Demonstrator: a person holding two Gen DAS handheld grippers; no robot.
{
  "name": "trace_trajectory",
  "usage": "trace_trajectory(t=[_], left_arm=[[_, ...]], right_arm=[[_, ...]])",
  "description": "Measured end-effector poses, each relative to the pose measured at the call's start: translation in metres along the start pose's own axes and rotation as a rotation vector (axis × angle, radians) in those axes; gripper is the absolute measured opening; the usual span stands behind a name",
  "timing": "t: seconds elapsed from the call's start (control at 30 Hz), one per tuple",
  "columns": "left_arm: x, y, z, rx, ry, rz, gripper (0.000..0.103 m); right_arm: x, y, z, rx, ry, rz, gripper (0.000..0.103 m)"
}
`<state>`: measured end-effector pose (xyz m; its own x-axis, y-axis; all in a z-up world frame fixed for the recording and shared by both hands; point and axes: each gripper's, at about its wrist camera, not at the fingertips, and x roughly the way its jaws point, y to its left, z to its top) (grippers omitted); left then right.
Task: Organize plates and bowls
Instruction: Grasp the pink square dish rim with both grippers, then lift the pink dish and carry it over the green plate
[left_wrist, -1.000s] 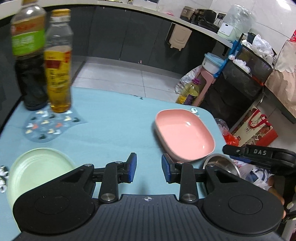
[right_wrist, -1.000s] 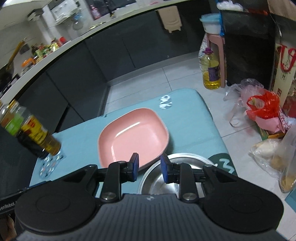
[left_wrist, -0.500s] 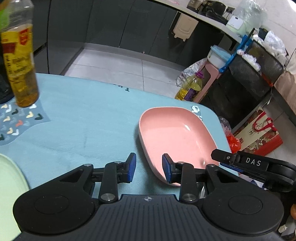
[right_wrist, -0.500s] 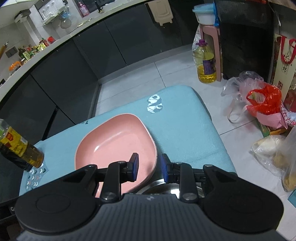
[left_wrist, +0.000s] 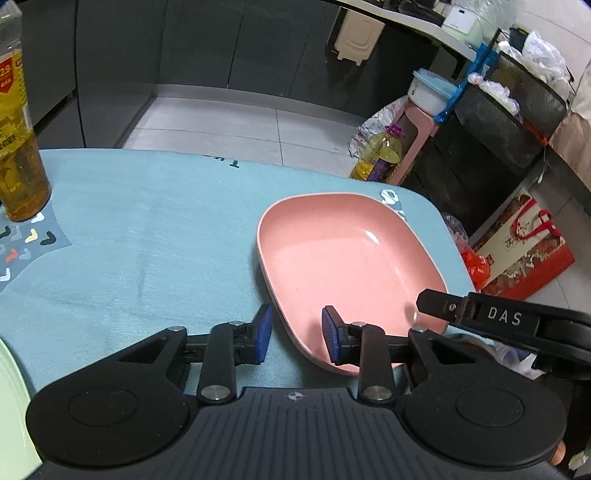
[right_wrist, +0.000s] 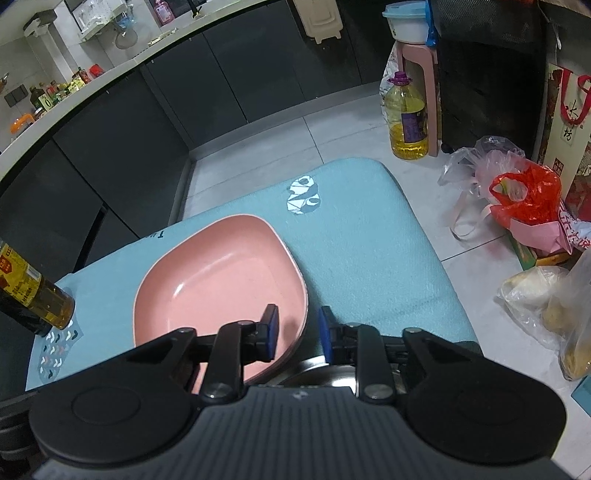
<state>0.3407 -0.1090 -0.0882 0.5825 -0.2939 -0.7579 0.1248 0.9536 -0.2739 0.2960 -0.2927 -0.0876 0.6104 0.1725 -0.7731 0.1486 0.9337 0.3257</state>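
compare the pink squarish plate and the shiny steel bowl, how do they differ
The pink squarish plate is matte pink with rounded corners; the shiny steel bowl is reflective metal with a curved rim. The plate lies almost fully in view; the bowl is mostly hidden behind the right gripper. The plate's near edge straddles both grippers' jaws; the bowl does not. The plate's near corner overlaps the bowl's rim. Both sit on the blue cloth-covered table.

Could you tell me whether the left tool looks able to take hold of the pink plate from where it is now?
Probably yes: the pink plate's near rim sits between the closing fingers of the left tool, unobstructed.
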Motion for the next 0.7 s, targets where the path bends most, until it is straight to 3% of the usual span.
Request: trace_trajectory(t=[0.07,0.7], left_arm=[[0.0,-0.001,0.0,0.014,-0.008,0.022,0.016],[-0.06,0.022,-0.008,0.031,-0.086,0.001,0.015]], right_arm=[[0.001,0.0,0.0,-0.006,0.006,0.004,0.0],[-0.037,0.033,-0.017,-0.075,-0.046,0.049,0.0]])
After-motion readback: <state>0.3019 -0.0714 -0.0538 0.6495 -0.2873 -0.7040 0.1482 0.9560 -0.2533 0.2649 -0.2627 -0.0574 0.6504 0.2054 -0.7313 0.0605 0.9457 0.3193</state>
